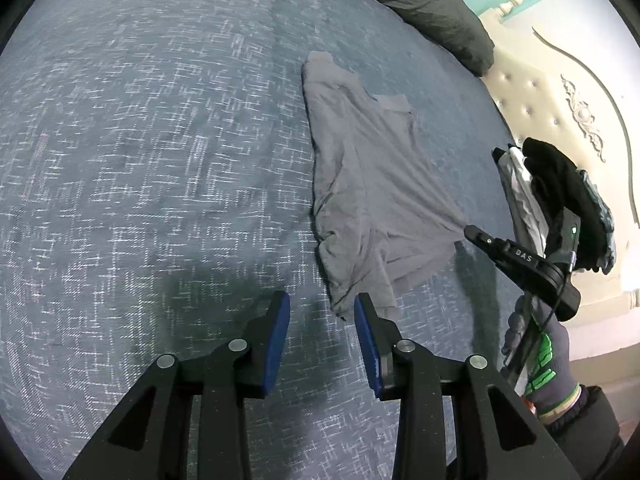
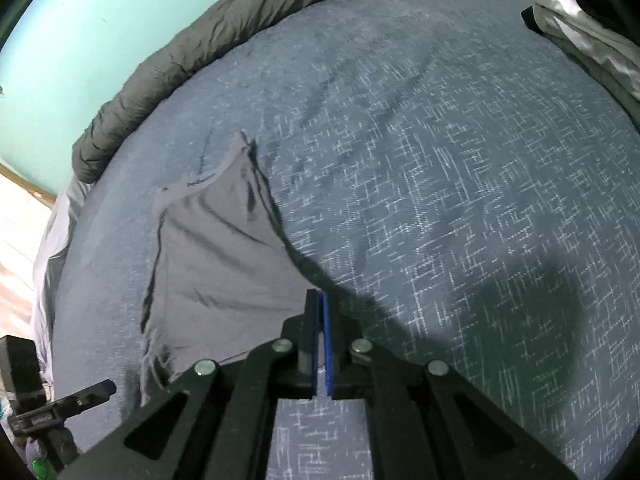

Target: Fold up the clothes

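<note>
In the left wrist view, the gray shirt point(image 1: 360, 184) lies on the blue bed point(image 1: 140, 160), long and stretching away, just ahead and to the right of the left gripper point(image 1: 322, 312), whose fingers are apart and empty.

In the right wrist view, the right gripper point(image 2: 318, 300) is pinched tight on a shirt corner, so it is nearer.

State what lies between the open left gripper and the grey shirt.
Only bare blue bedspread, seen in the left wrist view: the left gripper hovers open just short of the shirt, whose corner the right gripper pinches.
</note>
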`<state>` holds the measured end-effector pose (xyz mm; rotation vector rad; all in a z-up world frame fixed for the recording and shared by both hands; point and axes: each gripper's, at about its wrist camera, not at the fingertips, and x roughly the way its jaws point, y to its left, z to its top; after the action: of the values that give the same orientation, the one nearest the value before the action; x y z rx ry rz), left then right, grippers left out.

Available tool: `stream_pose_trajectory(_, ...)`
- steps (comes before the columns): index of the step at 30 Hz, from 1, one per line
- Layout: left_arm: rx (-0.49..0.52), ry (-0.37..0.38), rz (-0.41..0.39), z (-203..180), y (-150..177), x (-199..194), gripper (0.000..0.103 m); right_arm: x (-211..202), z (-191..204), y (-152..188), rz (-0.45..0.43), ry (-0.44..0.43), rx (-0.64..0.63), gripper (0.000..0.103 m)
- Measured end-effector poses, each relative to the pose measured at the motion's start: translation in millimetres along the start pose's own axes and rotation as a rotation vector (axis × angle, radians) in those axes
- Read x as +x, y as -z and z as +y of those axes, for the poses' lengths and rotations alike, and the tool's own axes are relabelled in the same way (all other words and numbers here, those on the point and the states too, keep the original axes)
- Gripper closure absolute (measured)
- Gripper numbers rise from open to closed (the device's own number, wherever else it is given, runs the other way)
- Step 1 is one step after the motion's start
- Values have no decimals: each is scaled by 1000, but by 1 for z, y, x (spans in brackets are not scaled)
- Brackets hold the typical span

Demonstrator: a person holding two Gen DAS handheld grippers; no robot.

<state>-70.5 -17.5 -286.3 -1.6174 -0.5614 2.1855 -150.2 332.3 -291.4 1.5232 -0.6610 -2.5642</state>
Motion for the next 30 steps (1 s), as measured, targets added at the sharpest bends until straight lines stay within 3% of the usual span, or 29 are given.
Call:
stream_pose_trajectory(5, -6, 3, 5, 2, 1, 1, 67, 10, 8, -1, 10, 6, 65, 98)
stream_pose_trajectory(9, -27, 1, -5, 13, 5, -10, 67, -4, 28, 17, -26, -27, 49, 77)
stream_pose_trajectory(14, -45, -19, -25, 25, 11, -29, 67, -8, 72, 50, 18, -148, -35, 77)
stream_pose_trajectory(18, -41, -24, -60, 27, 20, -50, 66, 5, 121, 70, 71, -175, -164, 77)
stream_pose_trajectory(21, -48, -18, -86, 32, 22, -64, 66, 8, 134, 100, 120, -166, -237, 77)
stream_pose_trajectory(30, -76, 6, -133, 48, 29, -92, 62, 39, 173, 113, 160, -54, -329, 80)
